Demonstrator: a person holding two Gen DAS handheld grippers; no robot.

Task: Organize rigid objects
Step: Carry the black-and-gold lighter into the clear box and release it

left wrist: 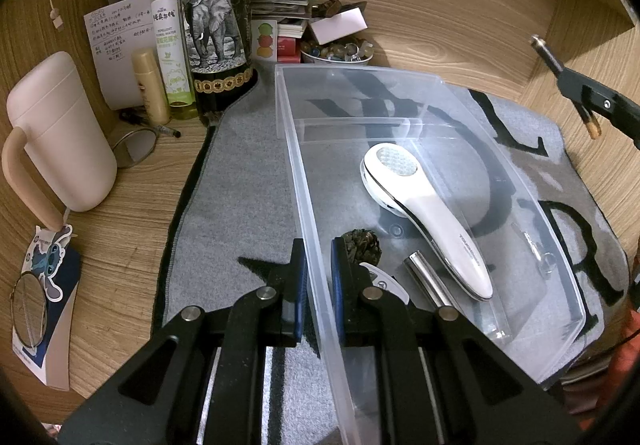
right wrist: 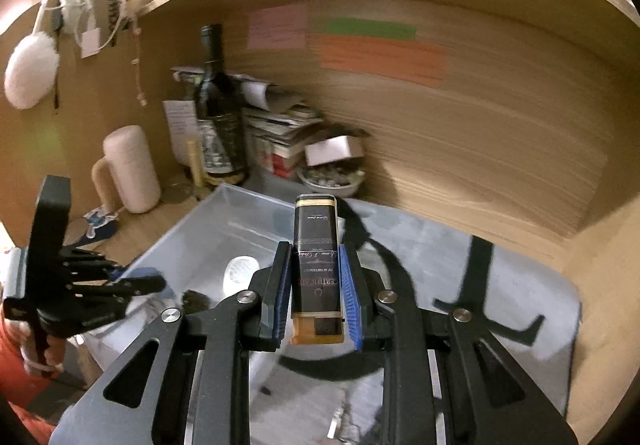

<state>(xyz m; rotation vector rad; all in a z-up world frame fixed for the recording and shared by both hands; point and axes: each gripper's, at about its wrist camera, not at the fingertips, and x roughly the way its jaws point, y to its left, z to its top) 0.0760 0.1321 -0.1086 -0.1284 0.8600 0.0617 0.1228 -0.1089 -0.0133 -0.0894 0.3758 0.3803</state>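
We saw the slim black rectangular lighter with gold trim [right wrist: 317, 269] pinched upright between the right gripper [right wrist: 316, 285] pads, raised above the grey lettered mat [right wrist: 500, 269]. Beyond and left lay the clear plastic bin [left wrist: 304, 181], its side wall clamped by our left gripper [left wrist: 319, 273], holding a white handheld device [left wrist: 424, 213].

Dim warm light, fisheye-bent dark corners; right wrist view motion-blurred, overexposed at top
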